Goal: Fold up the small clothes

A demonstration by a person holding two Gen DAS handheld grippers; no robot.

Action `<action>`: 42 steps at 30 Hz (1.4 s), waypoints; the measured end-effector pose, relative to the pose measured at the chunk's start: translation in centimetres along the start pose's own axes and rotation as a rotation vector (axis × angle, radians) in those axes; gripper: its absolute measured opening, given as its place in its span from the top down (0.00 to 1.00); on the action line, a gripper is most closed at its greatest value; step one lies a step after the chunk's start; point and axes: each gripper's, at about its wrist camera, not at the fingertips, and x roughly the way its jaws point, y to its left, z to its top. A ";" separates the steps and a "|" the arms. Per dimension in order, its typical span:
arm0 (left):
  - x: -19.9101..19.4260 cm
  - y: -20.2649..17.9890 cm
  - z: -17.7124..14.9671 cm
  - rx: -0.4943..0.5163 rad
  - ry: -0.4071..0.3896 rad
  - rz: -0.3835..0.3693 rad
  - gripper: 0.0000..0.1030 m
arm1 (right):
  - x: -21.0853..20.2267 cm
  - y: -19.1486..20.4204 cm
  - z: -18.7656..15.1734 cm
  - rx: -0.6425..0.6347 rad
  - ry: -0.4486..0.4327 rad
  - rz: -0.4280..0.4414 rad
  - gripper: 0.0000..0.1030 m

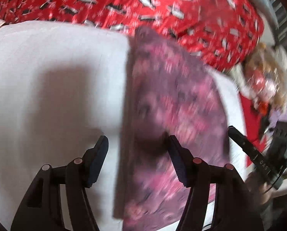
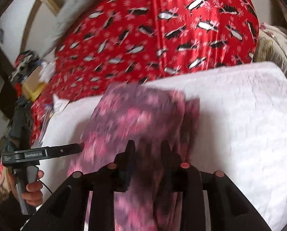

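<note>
- The garment (image 1: 174,111), a small pink and purple patterned piece of clothing, lies on a white padded board (image 1: 53,73) that sits on a bed covered by a red blanket (image 1: 143,5) printed with black and white penguins.
- In the left wrist view the left gripper (image 1: 137,154) has its fingers set wide apart. The left edge of the garment lies between them on the board, and neither pad (image 1: 103,150) visibly presses the cloth.
- The same view shows the right gripper (image 1: 239,140) only as a dark bar coming in from the right edge, its tip over the right border of the garment. Its grip cannot be read from here.
- The right wrist view settles that: the right gripper (image 2: 148,150) has its fingers drawn close with a bunched fold of the garment (image 2: 135,119) caught between them, and the cloth runs down between the finger bases toward the camera.
- Only the right wrist view shows the person's left hand (image 2: 32,186) around the grey handle of the left gripper (image 2: 80,148), whose tip reaches the left edge of the garment.
- The right wrist view also shows the board's quilted texture (image 2: 249,115) and its far right corner, and a heap of mixed clutter (image 2: 26,71) beyond the blanket at left.
- The left wrist view alone shows a blurred stuffed toy (image 1: 266,79) past the board's right side.
- Both views are smeared by motion, so the folds of the garment cannot be counted.
</note>
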 end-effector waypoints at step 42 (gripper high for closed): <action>0.9 -0.4 0.6 -0.048 0.059 0.032 0.32 | 0.2 -1.7 -3.8 0.277 -0.050 -0.027 0.95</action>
